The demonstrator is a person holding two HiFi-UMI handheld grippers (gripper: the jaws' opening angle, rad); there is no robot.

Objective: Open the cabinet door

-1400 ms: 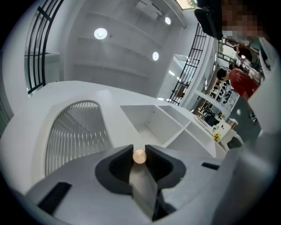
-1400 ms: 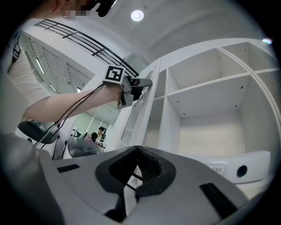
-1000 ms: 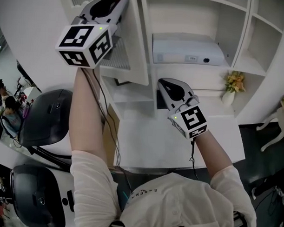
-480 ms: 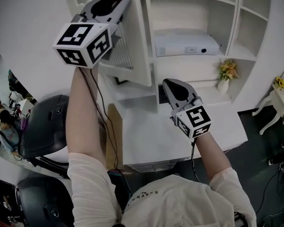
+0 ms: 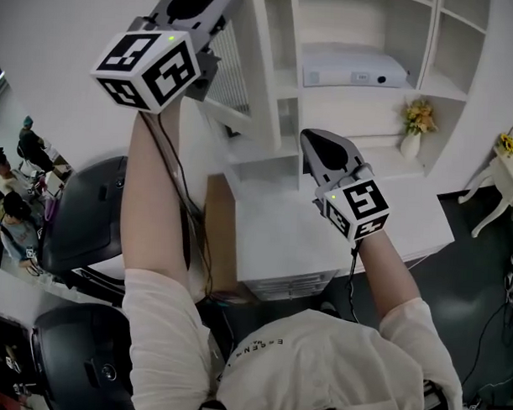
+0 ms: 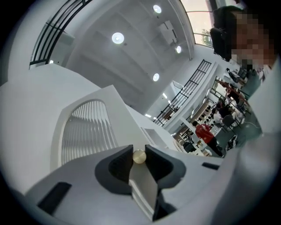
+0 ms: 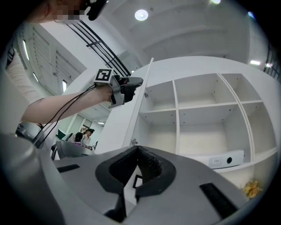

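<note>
The white cabinet door [image 5: 263, 70] with a slatted panel [image 6: 85, 127] stands swung out from the cabinet [image 7: 193, 105], nearly edge-on in the head view. My left gripper [image 6: 139, 157] is shut on the door's small round gold knob [image 6: 139, 156], one pad on each side. In the head view that gripper [image 5: 220, 0] is raised at the top left and the knob is hidden. From the right gripper view the left gripper [image 7: 139, 81] sits at the door's [image 7: 127, 118] upper edge. My right gripper [image 5: 313, 141] hangs shut and empty over the white desk [image 5: 289, 235], its tips together [image 7: 137, 151].
Inside the cabinet a white box-shaped device [image 5: 354, 70] lies on a shelf, with a small vase of yellow flowers [image 5: 414, 130] to its right. Black chairs [image 5: 88, 211] stand to the left of the desk. Several people sit at the far left.
The door has swung further out with the left gripper still on its knob, from half-face to nearly edge-on. Both hands shifted slightly right in the head view.
</note>
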